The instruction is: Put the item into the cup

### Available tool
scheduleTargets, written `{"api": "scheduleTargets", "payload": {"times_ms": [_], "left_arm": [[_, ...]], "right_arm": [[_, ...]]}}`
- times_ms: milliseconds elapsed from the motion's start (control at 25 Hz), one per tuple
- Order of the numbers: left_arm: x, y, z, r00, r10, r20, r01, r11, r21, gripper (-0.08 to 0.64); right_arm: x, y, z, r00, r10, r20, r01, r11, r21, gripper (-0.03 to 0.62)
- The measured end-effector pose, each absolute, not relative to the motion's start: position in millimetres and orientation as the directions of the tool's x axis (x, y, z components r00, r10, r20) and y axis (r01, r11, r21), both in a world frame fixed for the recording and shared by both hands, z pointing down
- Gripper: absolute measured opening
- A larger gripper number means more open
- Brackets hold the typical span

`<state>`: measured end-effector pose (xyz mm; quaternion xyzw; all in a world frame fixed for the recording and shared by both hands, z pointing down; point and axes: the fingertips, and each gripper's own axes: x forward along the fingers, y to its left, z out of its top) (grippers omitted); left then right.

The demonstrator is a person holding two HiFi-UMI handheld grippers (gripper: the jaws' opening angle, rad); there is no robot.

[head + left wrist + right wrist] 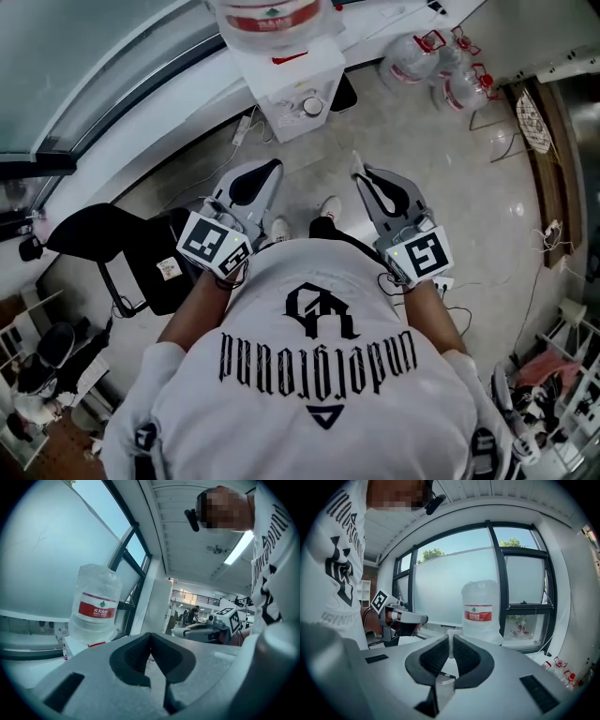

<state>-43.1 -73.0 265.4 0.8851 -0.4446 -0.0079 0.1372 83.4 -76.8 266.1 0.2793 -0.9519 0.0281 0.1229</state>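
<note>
The right gripper (451, 638) is clenching a small, pale, translucent item (450, 646). Its dark ribbed pads are pressing on it from both sides, and a whitish end is poking out just past the tips. What the item is cannot be told. The left gripper (150, 635) is carrying nothing, its jaws closed tip to tip.

From the head view, the person is holding both grippers out low in front of a white T-shirt with black lettering (319, 375). They are side by side and apart, and their marker cubes are facing up.

Past the jaws, a white water dispenser (291, 80) is standing against the wall with a large clear water bottle with a red label (482, 609) sitting upside down on top. Both grippers are pointing roughly toward it. Behind it, a dark-framed frosted window (445, 583) is filling the wall.

A black chair (112, 244) is sitting to the person's left on the glossy pale floor (450, 187). Several clear jugs with red handles (436, 61) are lying well off to the right of the dispenser.
</note>
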Motion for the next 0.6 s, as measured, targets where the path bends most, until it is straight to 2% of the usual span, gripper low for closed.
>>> {"api": "scheduleTargets", "payload": {"times_ms": [320,600], "left_arm": [[-15,-119,292,0.537,-0.830,0.150,-0.836,-0.500,0.224,0.015],[-8,-156,314,0.516,-0.838,0.177,-0.853,-0.484,0.196,0.015]], "right_arm": [[106,-134,280,-0.868,-0.424,0.256,-0.440,0.898,-0.005,0.032],[114,-180,306,-0.873,-0.390,0.293,-0.421,0.906,-0.049,0.032]]}}
